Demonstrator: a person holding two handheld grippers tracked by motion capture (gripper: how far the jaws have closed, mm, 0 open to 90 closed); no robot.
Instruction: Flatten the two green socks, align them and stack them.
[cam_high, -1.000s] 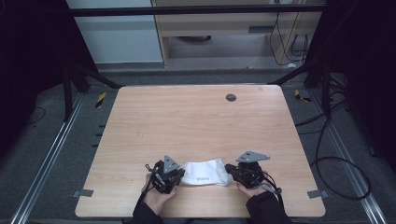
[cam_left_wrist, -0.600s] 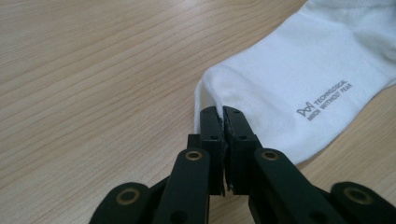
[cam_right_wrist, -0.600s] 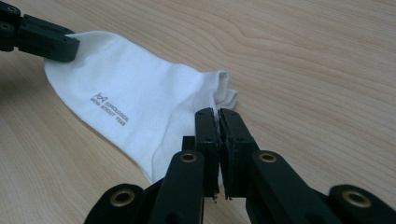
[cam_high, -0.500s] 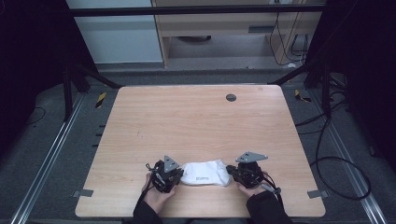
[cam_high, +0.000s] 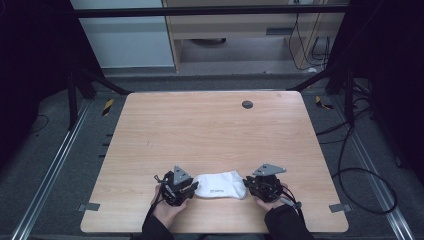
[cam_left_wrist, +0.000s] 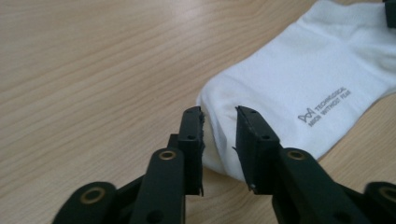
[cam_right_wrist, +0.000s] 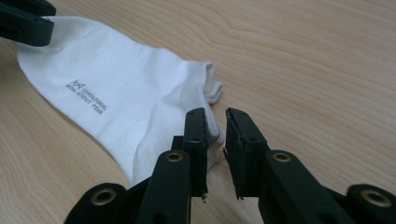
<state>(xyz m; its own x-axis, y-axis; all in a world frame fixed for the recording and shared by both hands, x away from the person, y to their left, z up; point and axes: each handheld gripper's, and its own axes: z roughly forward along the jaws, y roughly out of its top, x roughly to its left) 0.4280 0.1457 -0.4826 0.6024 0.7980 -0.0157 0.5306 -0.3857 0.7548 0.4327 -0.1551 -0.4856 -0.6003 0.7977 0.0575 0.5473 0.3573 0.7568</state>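
Note:
A white sock with small grey print lies flat on the wooden table near its front edge. My left gripper is at the sock's left end. Its jaws have just been opening; in the left gripper view the left gripper shows a gap with the sock's rounded end between the pads, not pinched. My right gripper is at the sock's right end. In the right gripper view the right gripper has also just been opening, a narrow gap over the sock's cuff edge.
A dark round hole sits in the far part of the tabletop. Metal frame rails run beside the table, and cables lie on the floor at the right. The person's hands come in at the front edge.
Both grippers stay at the sock's two ends, and the sock keeps its place on the table.

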